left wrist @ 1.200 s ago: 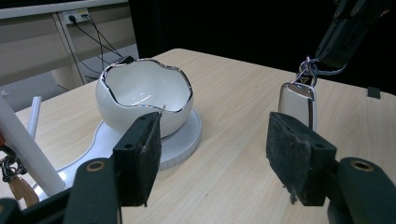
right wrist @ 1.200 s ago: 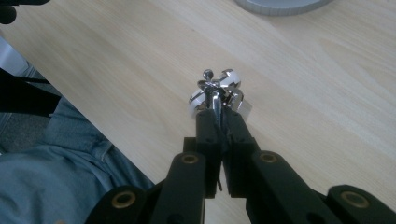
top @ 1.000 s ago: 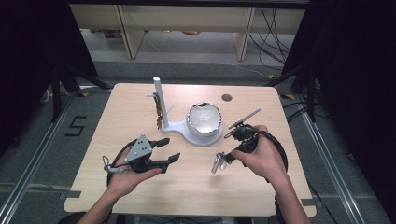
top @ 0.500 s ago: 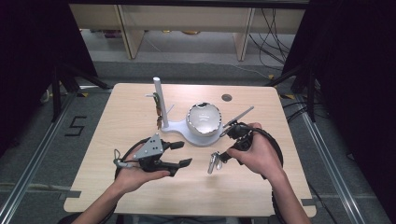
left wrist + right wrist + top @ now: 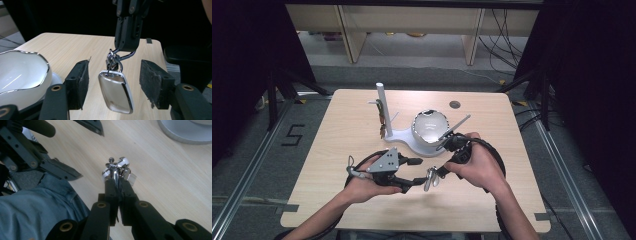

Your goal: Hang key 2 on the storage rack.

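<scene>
A key ring with a shiny silver tag [image 5: 115, 91] hangs from my right gripper [image 5: 116, 183], which is shut on its clasp [image 5: 122, 55]. In the high view the tag [image 5: 428, 181] dangles just above the table, below my right gripper [image 5: 438, 171]. My left gripper [image 5: 116, 83] is level, and the tag hangs between its two pads [image 5: 81, 82] without touching either. Its jaws have just been closing and a gap still shows on both sides. In the high view my left gripper [image 5: 418, 172] sits directly left of the tag.
A white stand [image 5: 412, 142] in the table's middle carries a silver-rimmed bowl [image 5: 429, 126] and an upright post [image 5: 381, 102] with small items hanging from its pegs. A dark round hole [image 5: 455, 104] lies at the back right. The front edge is near the hands.
My left gripper has slid right until its jaws flank the hanging tag, and the jaws have narrowed. My right hand has shifted slightly left with the key ring.
</scene>
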`<action>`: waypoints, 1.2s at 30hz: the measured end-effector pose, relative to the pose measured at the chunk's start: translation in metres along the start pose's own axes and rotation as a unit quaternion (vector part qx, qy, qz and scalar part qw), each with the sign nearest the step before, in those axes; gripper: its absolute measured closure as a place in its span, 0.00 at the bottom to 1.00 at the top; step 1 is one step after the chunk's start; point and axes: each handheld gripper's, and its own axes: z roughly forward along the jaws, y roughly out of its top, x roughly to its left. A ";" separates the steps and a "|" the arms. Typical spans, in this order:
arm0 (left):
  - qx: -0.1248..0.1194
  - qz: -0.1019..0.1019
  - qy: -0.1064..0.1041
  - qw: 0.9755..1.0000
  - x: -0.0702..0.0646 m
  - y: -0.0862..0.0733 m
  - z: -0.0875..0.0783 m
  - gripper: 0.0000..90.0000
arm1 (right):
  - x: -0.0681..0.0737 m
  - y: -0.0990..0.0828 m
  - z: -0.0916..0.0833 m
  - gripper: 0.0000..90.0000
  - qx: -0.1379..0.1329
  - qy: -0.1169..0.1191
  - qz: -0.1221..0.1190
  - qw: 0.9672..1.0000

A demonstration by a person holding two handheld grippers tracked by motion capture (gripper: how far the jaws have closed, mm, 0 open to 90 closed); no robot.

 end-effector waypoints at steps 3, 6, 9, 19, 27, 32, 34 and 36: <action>-0.003 0.004 -0.019 1.000 0.003 0.000 0.003 0.47 | 0.001 0.000 0.002 0.97 0.002 0.005 -0.007 1.000; -0.003 0.007 -0.026 1.000 0.005 -0.001 0.007 0.48 | 0.001 0.000 0.004 0.97 0.006 0.007 -0.009 1.000; 0.002 0.015 -0.036 0.999 0.005 -0.002 0.009 0.49 | 0.002 0.000 0.005 0.97 0.008 0.009 -0.010 1.000; 0.002 0.027 -0.058 0.998 0.001 -0.003 0.016 0.54 | 0.004 0.000 0.008 0.97 0.012 0.016 -0.016 1.000; 0.004 0.034 -0.056 0.998 0.001 -0.005 0.018 0.57 | 0.003 0.000 0.010 0.97 0.014 0.020 -0.018 1.000; 0.010 0.045 -0.060 0.997 0.000 -0.007 0.018 0.61 | 0.004 0.001 0.010 0.97 0.015 0.026 -0.021 0.999; 0.013 0.052 -0.060 0.997 0.000 -0.007 0.018 0.62 | 0.004 0.001 0.010 0.97 0.015 0.026 -0.020 0.999; 0.019 0.063 -0.060 0.996 0.001 -0.008 0.018 0.63 | 0.005 0.001 0.010 0.97 0.016 0.025 -0.013 0.999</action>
